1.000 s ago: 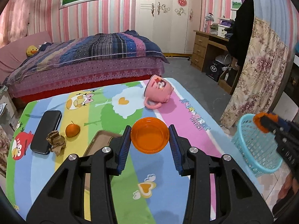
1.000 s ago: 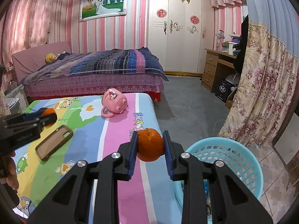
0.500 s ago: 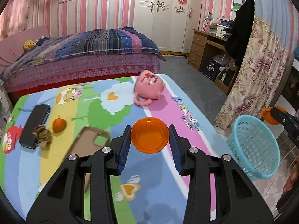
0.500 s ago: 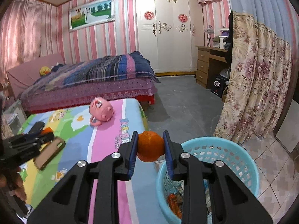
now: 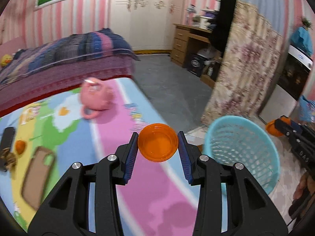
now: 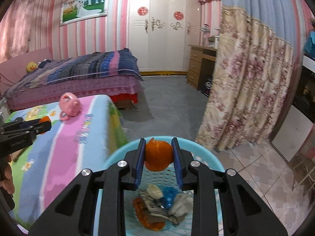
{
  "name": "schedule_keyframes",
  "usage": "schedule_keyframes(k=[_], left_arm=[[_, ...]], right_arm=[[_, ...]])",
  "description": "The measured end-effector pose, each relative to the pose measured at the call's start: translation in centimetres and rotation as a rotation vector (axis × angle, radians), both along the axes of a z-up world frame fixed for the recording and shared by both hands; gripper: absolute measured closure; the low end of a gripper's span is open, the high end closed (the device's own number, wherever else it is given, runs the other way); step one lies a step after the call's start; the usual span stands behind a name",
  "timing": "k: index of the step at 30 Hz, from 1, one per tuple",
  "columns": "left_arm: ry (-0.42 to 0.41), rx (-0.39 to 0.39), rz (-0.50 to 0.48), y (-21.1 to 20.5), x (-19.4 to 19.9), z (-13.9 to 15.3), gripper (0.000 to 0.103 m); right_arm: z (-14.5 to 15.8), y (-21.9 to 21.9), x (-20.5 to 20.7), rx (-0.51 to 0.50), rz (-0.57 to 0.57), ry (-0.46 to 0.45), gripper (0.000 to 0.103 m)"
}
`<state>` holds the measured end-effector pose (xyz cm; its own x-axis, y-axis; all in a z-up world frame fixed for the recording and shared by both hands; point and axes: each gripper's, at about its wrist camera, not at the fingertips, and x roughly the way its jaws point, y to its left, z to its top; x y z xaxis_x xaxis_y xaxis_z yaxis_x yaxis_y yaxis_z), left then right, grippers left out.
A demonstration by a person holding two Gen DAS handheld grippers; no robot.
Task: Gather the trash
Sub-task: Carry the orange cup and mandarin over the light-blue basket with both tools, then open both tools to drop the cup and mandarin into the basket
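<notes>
Pretty clearly a home bedroom. There's a made bed (image 6: 78,74) with a striped quilt, a big white wardrobe (image 6: 159,29), pink striped walls and a flowery curtain (image 6: 250,86).

left wrist view slanting down over table edge, right wrist view above basket (image 6: 118,155), both sharing basket

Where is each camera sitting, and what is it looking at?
Left wrist: rides the left tongs, which clamp an orange lid over the bright table cover; the right tongs show at the right edge.
Right wrist: rides the right tongs, which clamp an orange peel above the blue basket; the left tongs and a hand show.
Both share: basket, pink mug, bed.
</notes>
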<state>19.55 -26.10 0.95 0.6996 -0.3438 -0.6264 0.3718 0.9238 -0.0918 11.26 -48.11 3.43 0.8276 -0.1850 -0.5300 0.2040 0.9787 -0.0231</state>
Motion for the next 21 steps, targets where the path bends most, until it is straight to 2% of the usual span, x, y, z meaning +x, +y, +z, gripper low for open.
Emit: schedule_keyframes(k=[3,4,16,21], left_arm=[[0.008,0.006,-0.048,-2.5,0.0,-1.1,0.064],[-0.001,0.008,-0.061,-3.3,-0.1,-1.4,0.064],[-0.013,0.031,-0.199,-10.1,-1.0,-3.4,0.063],[-0.032,0.037,-0.220,-11.3,-1.5,-3.4,0.033]], right_arm=[[-0.9,-1.2,-0.1,0.005,-0.014,0.008,0.076],[-1.2,-1.4,-0.1,0.005,-0.017,0.011,0.081],[-3.7,-4.0,-1.2,0.034,-0.063,0.035,0.083],[-3.9,-5.0,-2.3,0.055,-0.103,0.023,0.083]])
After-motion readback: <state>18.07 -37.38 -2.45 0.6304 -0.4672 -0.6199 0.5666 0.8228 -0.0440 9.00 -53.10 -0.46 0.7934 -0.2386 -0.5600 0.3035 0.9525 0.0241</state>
